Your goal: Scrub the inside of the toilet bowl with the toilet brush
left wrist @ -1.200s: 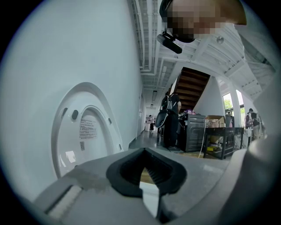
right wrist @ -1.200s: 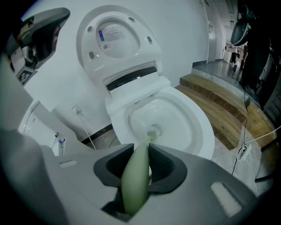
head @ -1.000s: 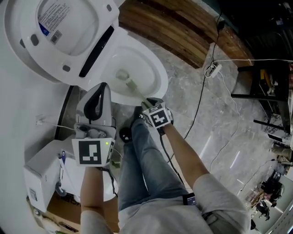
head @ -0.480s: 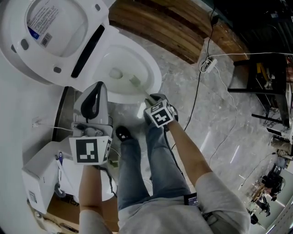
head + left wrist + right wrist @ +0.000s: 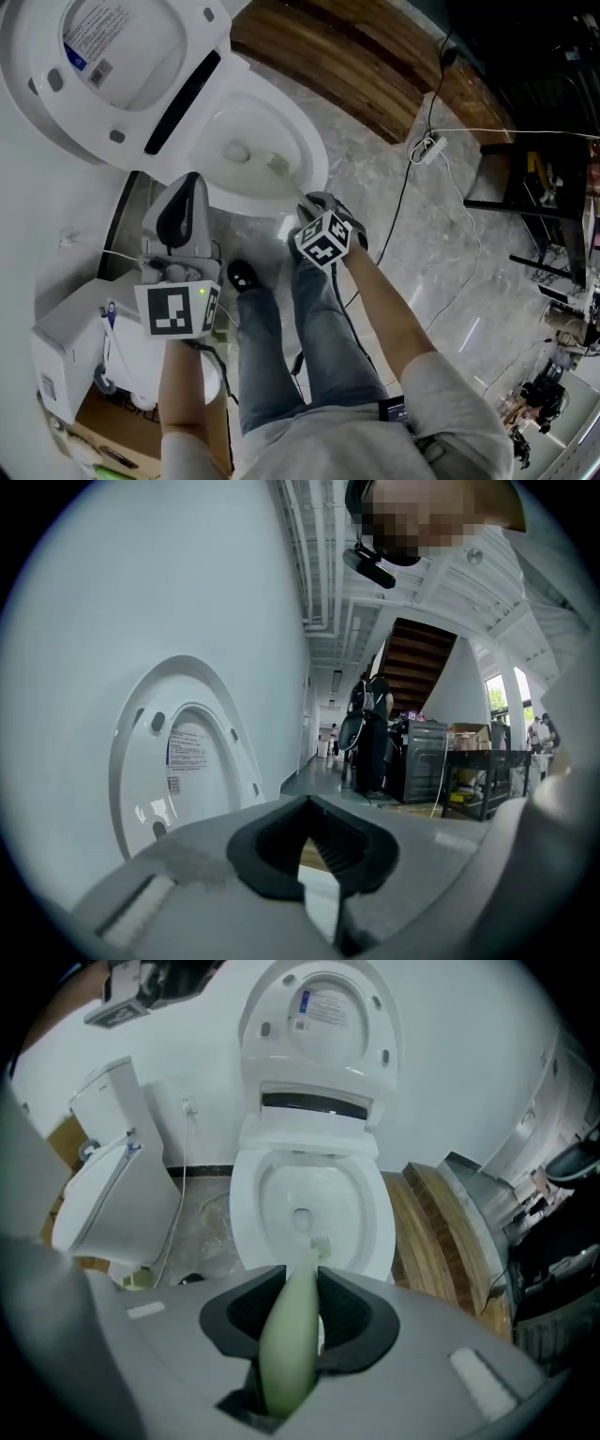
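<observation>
right gripper [image 5: 298,1288]: jaws were clamped on the pale green handle of the toilet brush [image 5: 289,1354], the handle running out between the dark pads toward the bowl. the bristle head was seen inside the toilet bowl [image 5: 265,1206], low on the front wall, just beside the outlet; contact with the porcelain could not be confirmed.

left gripper [image 5: 309,829]: jaws were drawn together, only a narrow slit being left between the pads, and nothing was held. it was raised beside the bowl and pointed toward the upright lid [image 5: 141,761].

writing: a sticker [image 5: 319,1005] with a blue patch and lines of small print was noted on the underside of the lid; the print was too small to be read. a black-and-white square marker was carried on each gripper's cube. a barcode-type label on the white box [image 5: 56,361] at the left was also unreadable.

a white power strip [image 5: 433,143] with its cable was noted on the grey floor, near the wooden platform [image 5: 356,66].
</observation>
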Tool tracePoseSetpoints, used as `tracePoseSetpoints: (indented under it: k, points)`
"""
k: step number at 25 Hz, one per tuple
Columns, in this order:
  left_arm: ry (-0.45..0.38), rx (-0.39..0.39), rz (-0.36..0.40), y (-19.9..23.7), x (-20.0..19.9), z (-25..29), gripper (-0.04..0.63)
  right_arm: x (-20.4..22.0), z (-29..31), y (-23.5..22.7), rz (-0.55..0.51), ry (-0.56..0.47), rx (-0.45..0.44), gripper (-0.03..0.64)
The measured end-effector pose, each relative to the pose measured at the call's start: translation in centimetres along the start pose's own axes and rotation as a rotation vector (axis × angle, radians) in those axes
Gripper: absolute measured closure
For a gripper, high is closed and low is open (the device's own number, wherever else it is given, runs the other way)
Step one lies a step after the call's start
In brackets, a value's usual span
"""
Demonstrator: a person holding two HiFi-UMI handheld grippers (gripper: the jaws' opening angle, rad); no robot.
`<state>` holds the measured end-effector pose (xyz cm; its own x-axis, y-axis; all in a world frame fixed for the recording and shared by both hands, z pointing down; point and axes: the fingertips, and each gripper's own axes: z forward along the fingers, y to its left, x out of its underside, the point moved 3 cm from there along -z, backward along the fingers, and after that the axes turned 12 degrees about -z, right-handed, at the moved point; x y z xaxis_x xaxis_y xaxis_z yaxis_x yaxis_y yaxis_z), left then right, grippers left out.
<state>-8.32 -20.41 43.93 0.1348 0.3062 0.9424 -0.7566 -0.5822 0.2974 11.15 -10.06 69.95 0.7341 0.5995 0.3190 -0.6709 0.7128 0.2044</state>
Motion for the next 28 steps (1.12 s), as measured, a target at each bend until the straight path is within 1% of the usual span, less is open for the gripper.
tracePoseSetpoints:
  k: [3,8,13,18,21,24,28]
  points:
    - [-0.003,-0.024,-0.009,-0.1,0.2,-0.2,0.591,0.0,0.3,-0.5,-0.108,0.009,0.012,0.512]
    - [0.001,-0.058,-0.016,0.1,0.9,-0.4,0.591,-0.6,1.3,-1.3,-0.259,0.014,0.032,0.512]
    - [0.007,-0.088,-0.016,0.4,1.2,-0.4,0.592,-1.6,2.3,-2.6,-0.379,0.01,0.057,0.512]
    - [-0.016,-0.12,-0.012,1.3,1.0,-0.4,0.592,-3.2,3.4,-3.6,-0.455,0.003,0.081,0.512]
    - [-0.01,-0.142,-0.019,1.9,0.9,-0.3,0.591,-4.4,4.1,-4.4,-0.489,-0.005,0.09,0.512]
    - [-0.002,-0.167,-0.027,2.7,1.1,-0.1,0.592,-5.9,4.7,-5.3,-0.509,-0.015,0.105,0.512]
    - [-0.008,-0.167,-0.034,3.5,1.1,0.4,0.591,-7.5,5.6,-6.6,-0.508,-0.022,0.117,0.512]
